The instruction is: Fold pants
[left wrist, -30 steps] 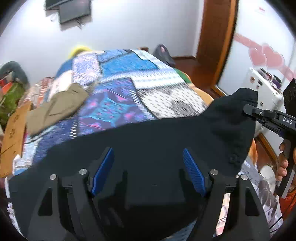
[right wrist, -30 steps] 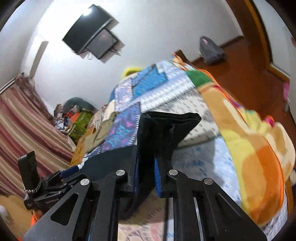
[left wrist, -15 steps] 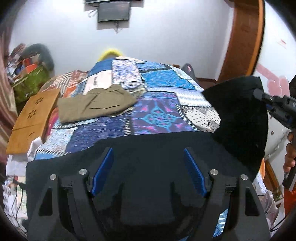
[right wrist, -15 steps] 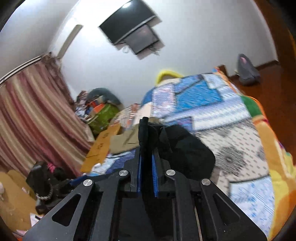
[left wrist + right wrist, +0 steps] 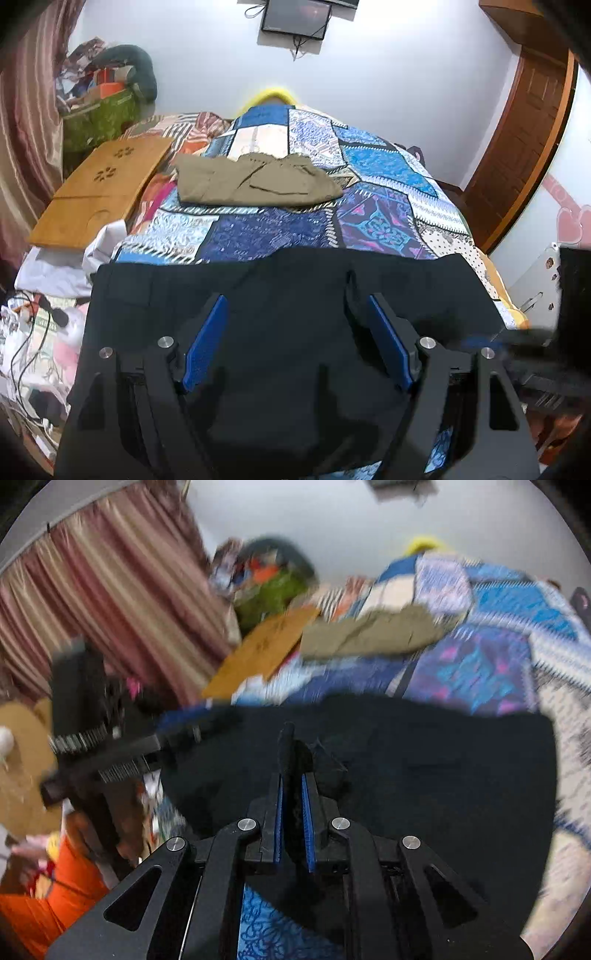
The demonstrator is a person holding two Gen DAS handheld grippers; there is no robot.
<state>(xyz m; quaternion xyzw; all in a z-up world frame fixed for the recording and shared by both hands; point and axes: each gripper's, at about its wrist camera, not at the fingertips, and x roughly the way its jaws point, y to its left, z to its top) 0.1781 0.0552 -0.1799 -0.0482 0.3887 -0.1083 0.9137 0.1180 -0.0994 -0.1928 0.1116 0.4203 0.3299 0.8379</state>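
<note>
Black pants [image 5: 288, 295] lie spread across the near end of a patchwork bed [image 5: 280, 229]. My left gripper [image 5: 295, 332] is open, its blue pads [image 5: 205, 339] hovering low over the cloth with nothing between them. In the right wrist view my right gripper [image 5: 291, 797] is shut on a fold of the black pants [image 5: 424, 775], held over the layer lying on the bed. That view is blurred. The left gripper shows there at the left [image 5: 110, 746]. The right gripper is a blurred dark shape at the right edge of the left wrist view [image 5: 546, 347].
Folded khaki pants [image 5: 255, 181] lie farther up the bed. A wooden lap tray [image 5: 99, 195] sits at the bed's left side. Cables and clutter [image 5: 33, 332] are on the left, a striped curtain [image 5: 92, 602] beyond, a wooden door [image 5: 517, 147] at right.
My right gripper has carried its held edge of the black pants leftward over the rest of the pants, so the raised flap now lies down. My left gripper's view has turned to face up the bed.
</note>
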